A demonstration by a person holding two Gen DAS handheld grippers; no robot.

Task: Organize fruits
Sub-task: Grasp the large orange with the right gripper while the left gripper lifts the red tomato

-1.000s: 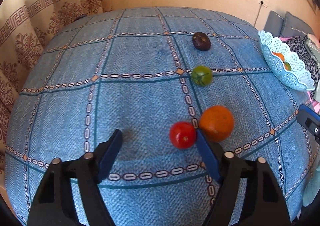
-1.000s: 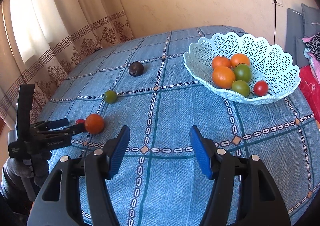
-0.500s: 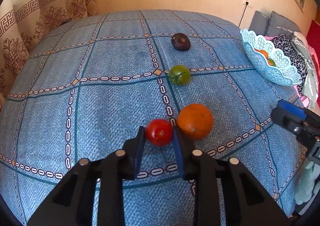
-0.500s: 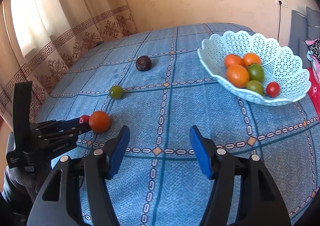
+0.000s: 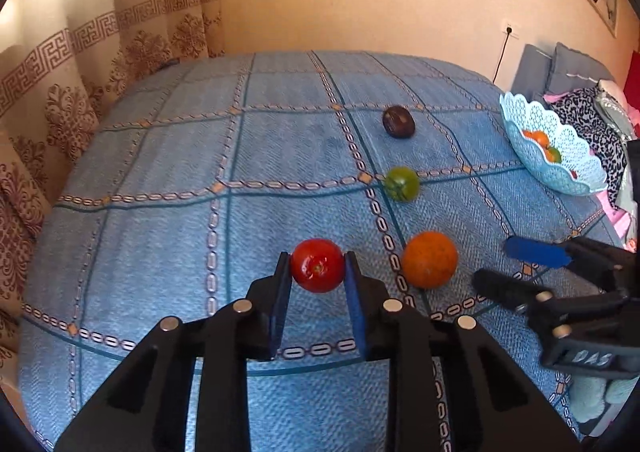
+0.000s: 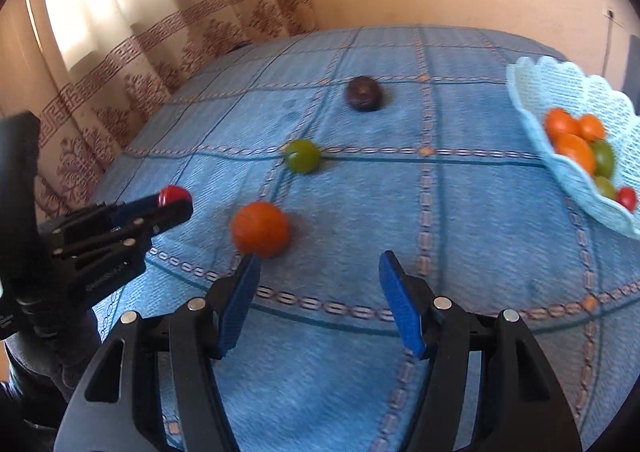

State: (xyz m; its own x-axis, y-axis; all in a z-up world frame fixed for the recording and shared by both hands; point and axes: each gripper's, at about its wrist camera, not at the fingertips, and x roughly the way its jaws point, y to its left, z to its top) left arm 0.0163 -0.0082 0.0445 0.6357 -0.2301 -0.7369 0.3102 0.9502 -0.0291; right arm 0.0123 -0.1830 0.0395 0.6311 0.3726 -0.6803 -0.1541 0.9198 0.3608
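Left tool (image 5: 317, 266) clamped on red tomato (image 5: 317, 265), pinched at the fingertips only. Right tool (image 6: 316, 280) open, empty, orange (image 6: 261, 229) at its 11 o'clock. Basket (image 6: 568, 172) at 2 o'clock, well apart. Risk: shallow grip on round, smooth skin, so the tomato could squirt out during carry; a harder squeeze bruises it.

In the right wrist view the red tomato (image 6: 174, 194) at middle left is mostly hidden behind the left claw (image 6: 176, 208), and the whole frame is smeared. The lace basket (image 6: 568, 172) runs off the right edge. In the left wrist view the basket's wall hides most of its fruit at upper right, and the right claw (image 5: 492, 266) is cut by the right edge
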